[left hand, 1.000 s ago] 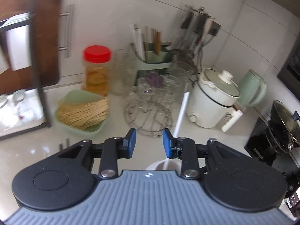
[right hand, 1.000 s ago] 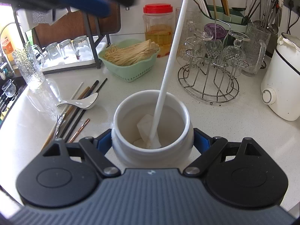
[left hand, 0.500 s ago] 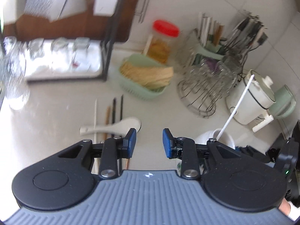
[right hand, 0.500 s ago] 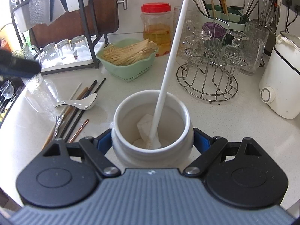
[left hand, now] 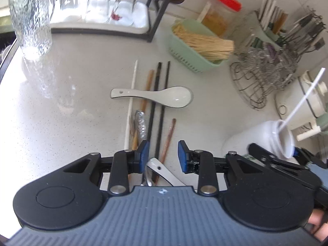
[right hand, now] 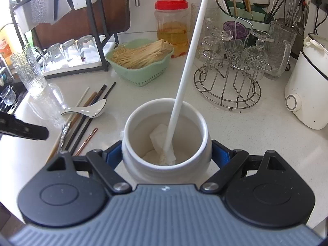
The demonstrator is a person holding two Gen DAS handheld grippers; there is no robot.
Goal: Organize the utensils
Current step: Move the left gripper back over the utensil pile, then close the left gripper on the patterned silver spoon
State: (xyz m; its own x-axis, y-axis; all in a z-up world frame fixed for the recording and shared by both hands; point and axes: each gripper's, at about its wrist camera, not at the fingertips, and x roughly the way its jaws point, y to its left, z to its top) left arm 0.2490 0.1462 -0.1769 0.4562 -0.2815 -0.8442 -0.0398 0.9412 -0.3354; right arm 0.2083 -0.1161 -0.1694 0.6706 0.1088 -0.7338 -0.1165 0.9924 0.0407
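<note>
My left gripper (left hand: 163, 156) hangs with its jaws parted and nothing pressed between the pads, over the near ends of the loose utensils on the white counter (left hand: 78, 123). My right gripper (right hand: 167, 153) is clenched around the white ceramic jar (right hand: 166, 135), blue pads against its two sides. A white chopstick (right hand: 188, 61) leans in the jar, tip at the bottom beside a scrap of white paper, its long axis rising toward the upper middle of the frame. In the left wrist view the chopsticks (left hand: 155, 110) lie nearly parallel, running from the lower centre up toward the top of the frame: one white, two black, some brown. The white spoon (left hand: 155, 96) lies across them, its long axis left to right, bowl to the right and handle to the left. A second spoon's handle (left hand: 162, 172) shows just below my left pads. Open counter spreads left of the utensils as far as the textured glass pitcher (left hand: 30, 18) and the curved counter edge at far left; to the right the green basket (left hand: 190, 57) and the wire glass rack (left hand: 258, 78) close it in. An orange label at the left edge of the right wrist view carries writing too small to read.
</note>
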